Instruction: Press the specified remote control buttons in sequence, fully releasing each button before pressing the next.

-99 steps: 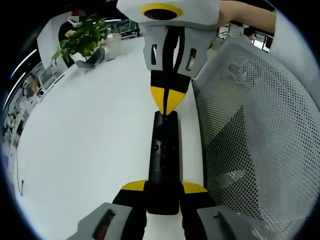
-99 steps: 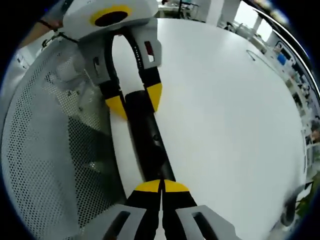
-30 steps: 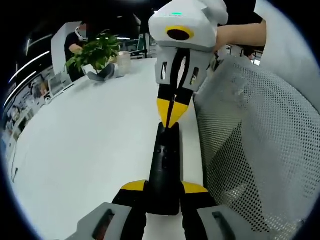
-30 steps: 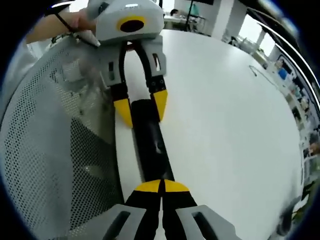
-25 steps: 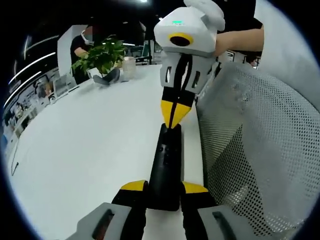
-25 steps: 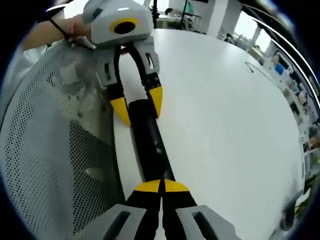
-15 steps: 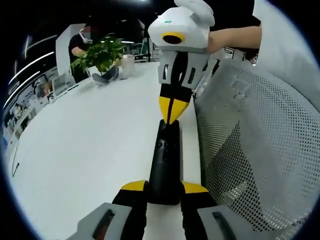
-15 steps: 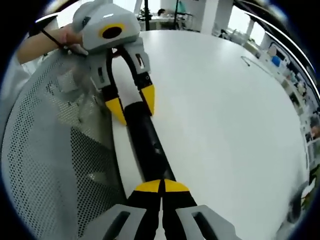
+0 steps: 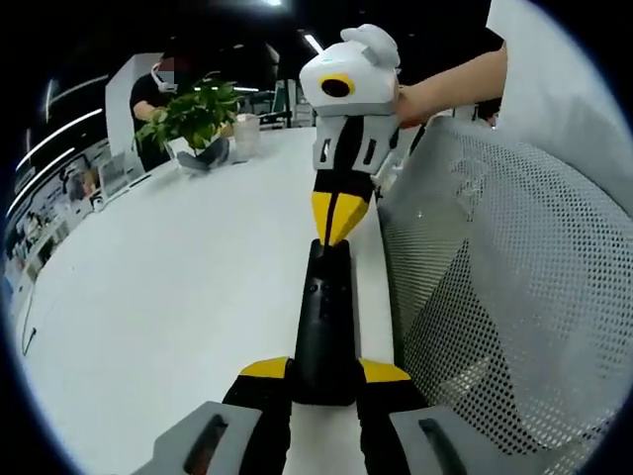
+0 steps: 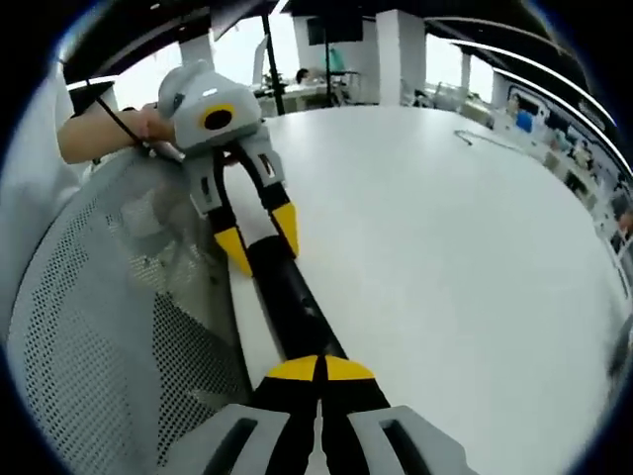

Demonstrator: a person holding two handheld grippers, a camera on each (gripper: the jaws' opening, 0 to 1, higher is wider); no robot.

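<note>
Black remote control [image 9: 324,322] lying lengthwise along the edge of the white surface [image 9: 168,287], at centre frame in the left gripper view, beside a grey mesh chair back [image 9: 504,297] at right. Left tongs [image 9: 324,369] clamped on the remote's near end, yellow tips on either side. Right tongs [image 9: 336,218] closed to a point, tips touching the remote's far end. Same closed right tongs [image 10: 318,368] at bottom centre of the right gripper view, over the remote. Potted plant [image 9: 193,114] at upper left.
</note>
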